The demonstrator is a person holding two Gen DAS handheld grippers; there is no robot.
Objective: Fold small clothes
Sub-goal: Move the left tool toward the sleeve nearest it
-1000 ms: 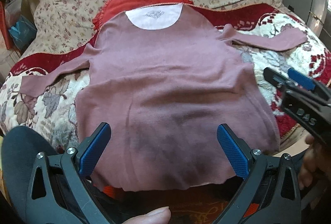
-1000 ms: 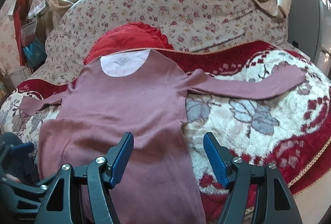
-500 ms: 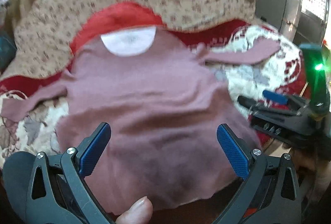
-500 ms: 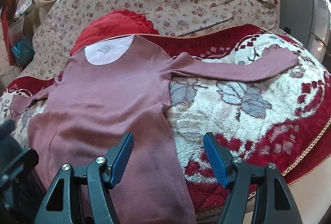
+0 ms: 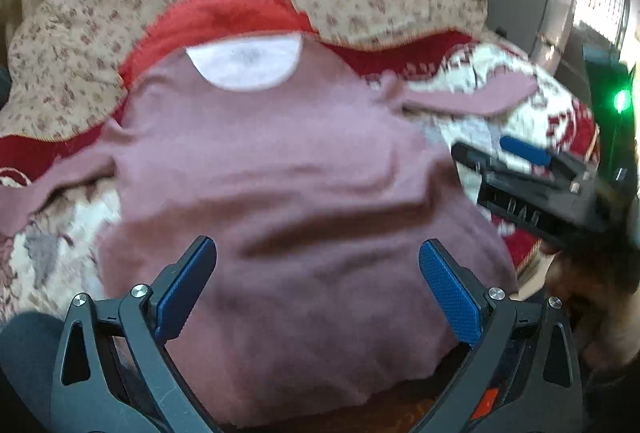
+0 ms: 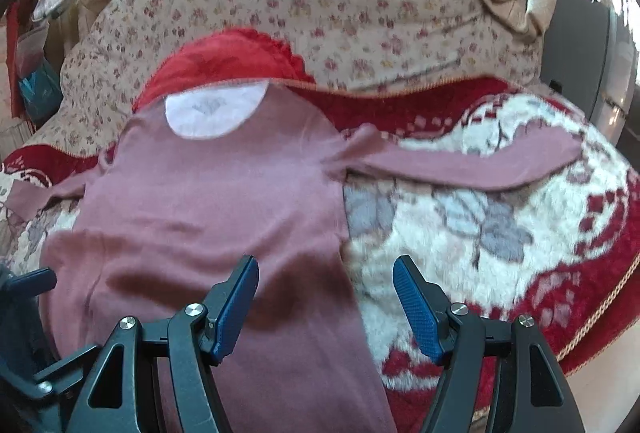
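Mauve knit top [image 6: 208, 201] lies flat and soft on the plush red-and-white floral blanket [image 6: 500, 233], hem at the blanket's near edge, sleeves spread. Left gripper [image 5: 318, 285] and right gripper [image 6: 326, 305]: blue textured pads apart, holding nothing, over the hem.

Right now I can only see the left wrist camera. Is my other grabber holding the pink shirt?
Observer: No. The right gripper is open, with nothing pinched between its pads.
Operator: So what is it pointing at?
Observer: The side edge of the shirt. One finger is over the shirt, and the other is over the blanket.
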